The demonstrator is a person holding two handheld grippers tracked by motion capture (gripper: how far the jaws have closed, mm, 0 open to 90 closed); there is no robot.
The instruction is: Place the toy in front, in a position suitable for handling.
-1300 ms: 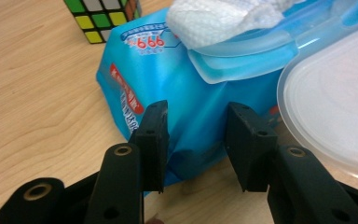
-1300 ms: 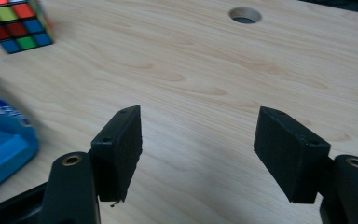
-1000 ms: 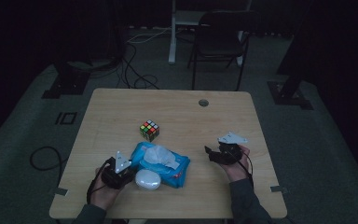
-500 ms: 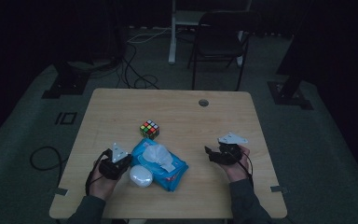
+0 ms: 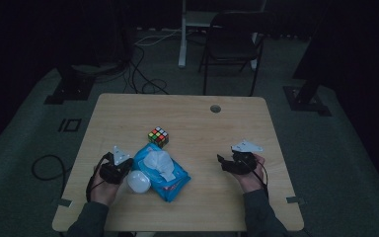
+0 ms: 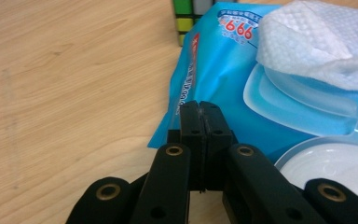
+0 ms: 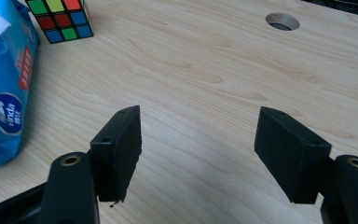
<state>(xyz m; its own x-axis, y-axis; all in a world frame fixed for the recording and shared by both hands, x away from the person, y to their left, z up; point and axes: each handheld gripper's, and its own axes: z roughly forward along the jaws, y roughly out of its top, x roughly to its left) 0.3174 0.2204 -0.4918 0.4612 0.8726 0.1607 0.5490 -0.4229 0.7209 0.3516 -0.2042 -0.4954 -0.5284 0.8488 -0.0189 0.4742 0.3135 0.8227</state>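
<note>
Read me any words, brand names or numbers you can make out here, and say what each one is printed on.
"vinda": in a dark blue oval on the side of the wipes pack.
"999": red digits near the top edge of the pack, in the left gripper view.
Other print along the pack's red stripe and blue edge: too small and slanted to read.
Cube: coloured stickers, no text.
Table: no text.

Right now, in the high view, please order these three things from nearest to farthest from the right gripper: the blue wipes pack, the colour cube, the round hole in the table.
From the right gripper:
1. Blue wipes pack, to its left, toward the person's other hand.
2. Colour cube, further left and higher in the view.
3. Round hole, at the table's far edge.
The first two are close; the cube sits slightly farther.
</note>
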